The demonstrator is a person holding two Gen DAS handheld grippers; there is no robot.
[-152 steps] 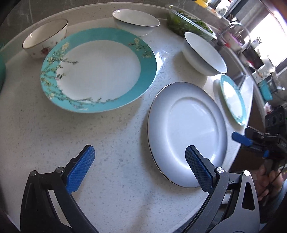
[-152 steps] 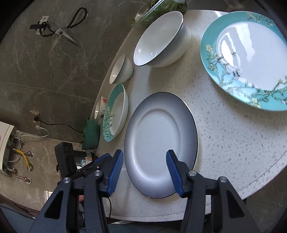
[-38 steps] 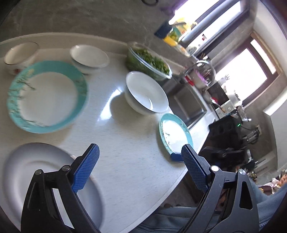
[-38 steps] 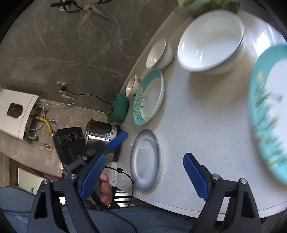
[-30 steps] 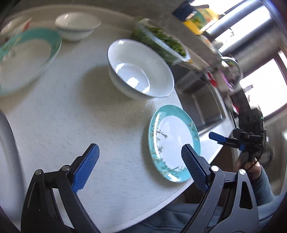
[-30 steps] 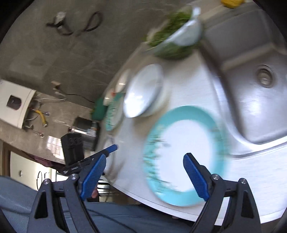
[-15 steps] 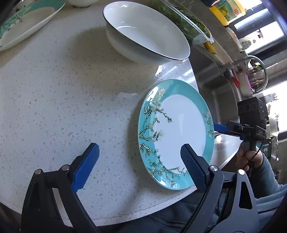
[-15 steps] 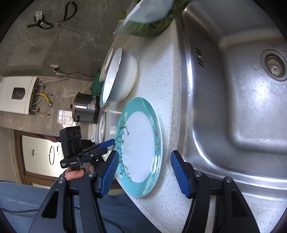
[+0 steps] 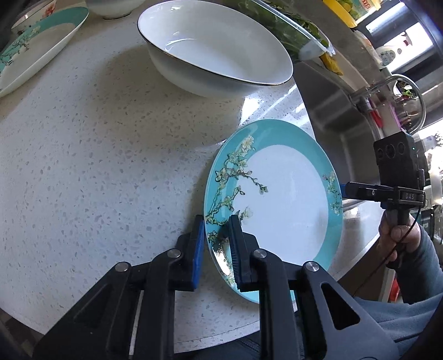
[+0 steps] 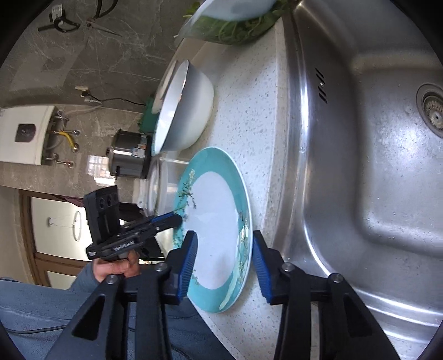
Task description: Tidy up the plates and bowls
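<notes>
the left gripper, spread half a second ago, now pinches the small teal plate at its 7 o'clock rim by the surface edge, ready to lift, while the right gripper straddles the opposite rim, half spread.

A white speckled counter fills the left of the left wrist view, curving to a rounded edge at the bottom. A stainless steel sink occupies the right of the right wrist view, its drain at the right edge. Grey marble wall covers the upper left, with scissors hanging. Bright daylight enters through a window at the upper right.
</notes>
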